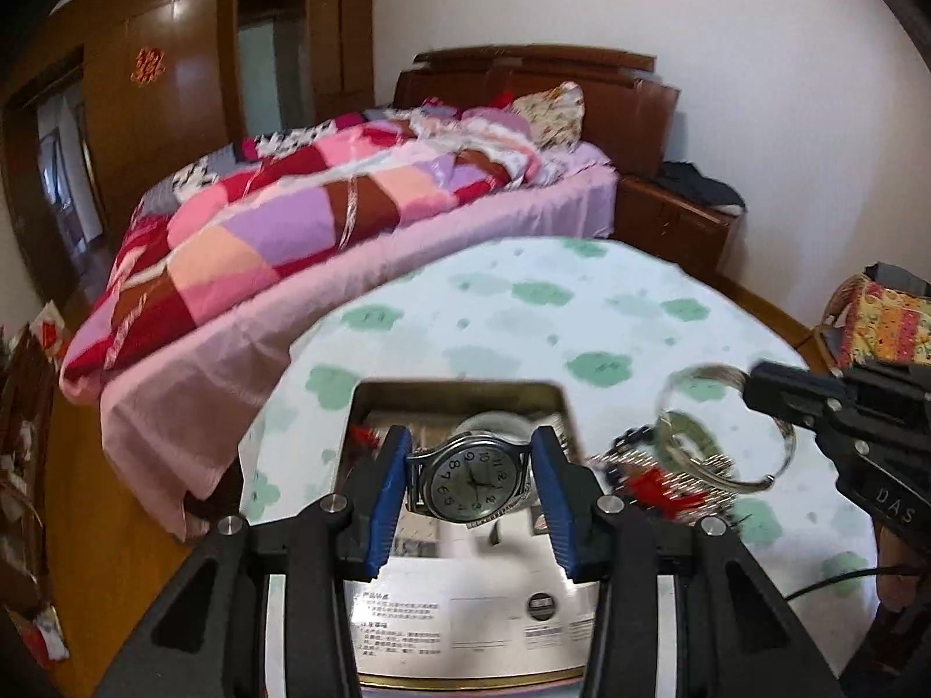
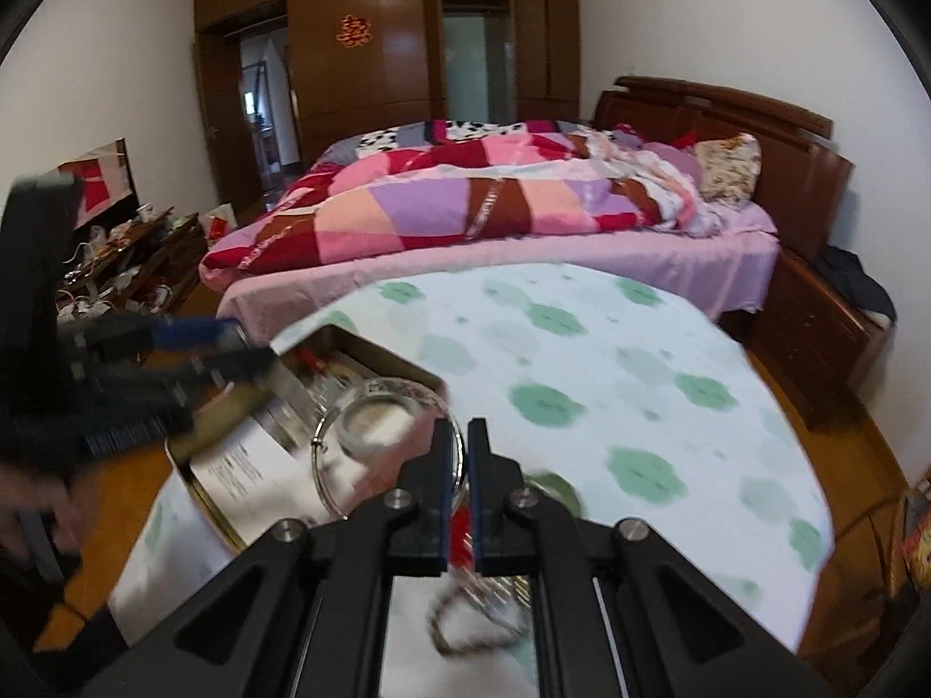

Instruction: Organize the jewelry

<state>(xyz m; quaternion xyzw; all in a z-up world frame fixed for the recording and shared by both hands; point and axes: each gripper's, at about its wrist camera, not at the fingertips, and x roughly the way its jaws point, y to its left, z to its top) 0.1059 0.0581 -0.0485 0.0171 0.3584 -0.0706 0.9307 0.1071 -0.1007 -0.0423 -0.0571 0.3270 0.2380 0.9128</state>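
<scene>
My left gripper (image 1: 471, 480) is shut on a silver wristwatch (image 1: 472, 480) with a white dial, held above an open metal tin (image 1: 372, 401). My right gripper (image 2: 459, 453) is shut on a thin silver bangle (image 2: 326, 465), lifted above the table; from the left wrist view the bangle (image 1: 727, 424) hangs at its fingertips (image 1: 768, 390). A pile of jewelry (image 1: 651, 477) with a dark chain, red pieces and a green bangle lies on the cloth right of the tin. In the right wrist view the tin (image 2: 372, 360) holds a round clear item (image 2: 378, 416) and a printed leaflet.
The round table has a white cloth with green flowers (image 2: 611, 360). A bed with a patchwork quilt (image 1: 326, 203) stands behind it. A wooden nightstand (image 1: 675, 215) is at the right, a wardrobe (image 2: 384, 46) at the back, a cluttered low cabinet (image 2: 134, 256) at the left.
</scene>
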